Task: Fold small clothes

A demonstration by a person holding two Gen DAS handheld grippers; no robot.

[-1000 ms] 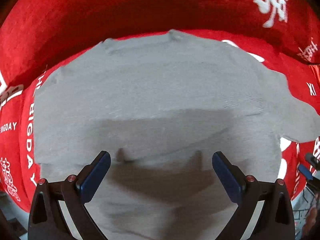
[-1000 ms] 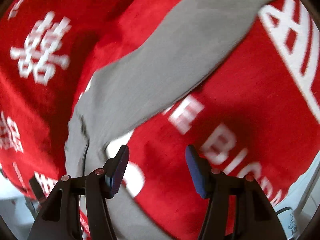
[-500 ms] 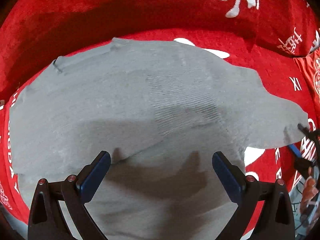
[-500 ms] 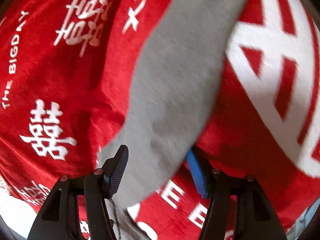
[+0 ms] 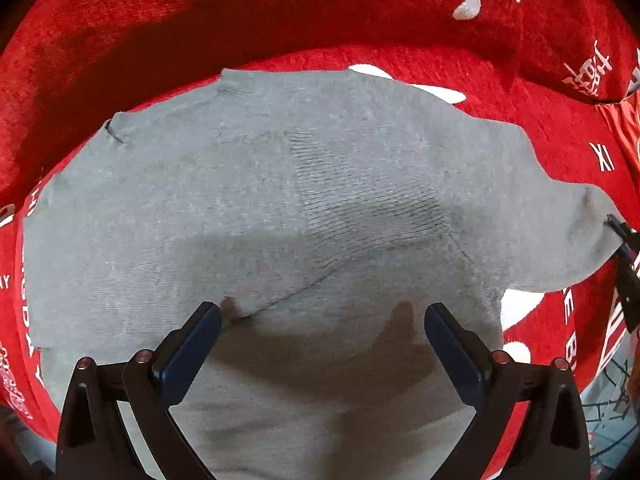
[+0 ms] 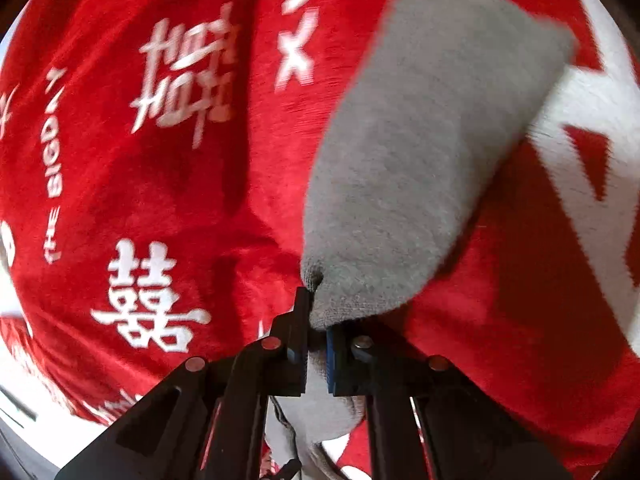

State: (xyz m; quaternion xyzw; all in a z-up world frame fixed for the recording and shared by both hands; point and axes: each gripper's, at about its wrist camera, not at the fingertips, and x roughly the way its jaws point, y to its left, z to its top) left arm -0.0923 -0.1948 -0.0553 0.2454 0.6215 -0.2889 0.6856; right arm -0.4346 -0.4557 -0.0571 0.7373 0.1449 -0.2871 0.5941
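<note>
A red blanket (image 5: 280,12) with white letters carries a grey garment (image 5: 260,208), spread flat in its middle. The left gripper (image 5: 322,334) hangs over the garment with jaws wide apart, holding nothing. The right gripper (image 6: 317,334) has just closed, pinching the garment's sleeve (image 6: 420,152)

Red cloth (image 5: 280,12) with white lettering

A red plush blanket (image 5: 280,12) with white printed characters and English lettering covers the whole surface, its far part rising in a shadowed fold. A pale floor patch (image 6: 24,436) shows near left.
</note>
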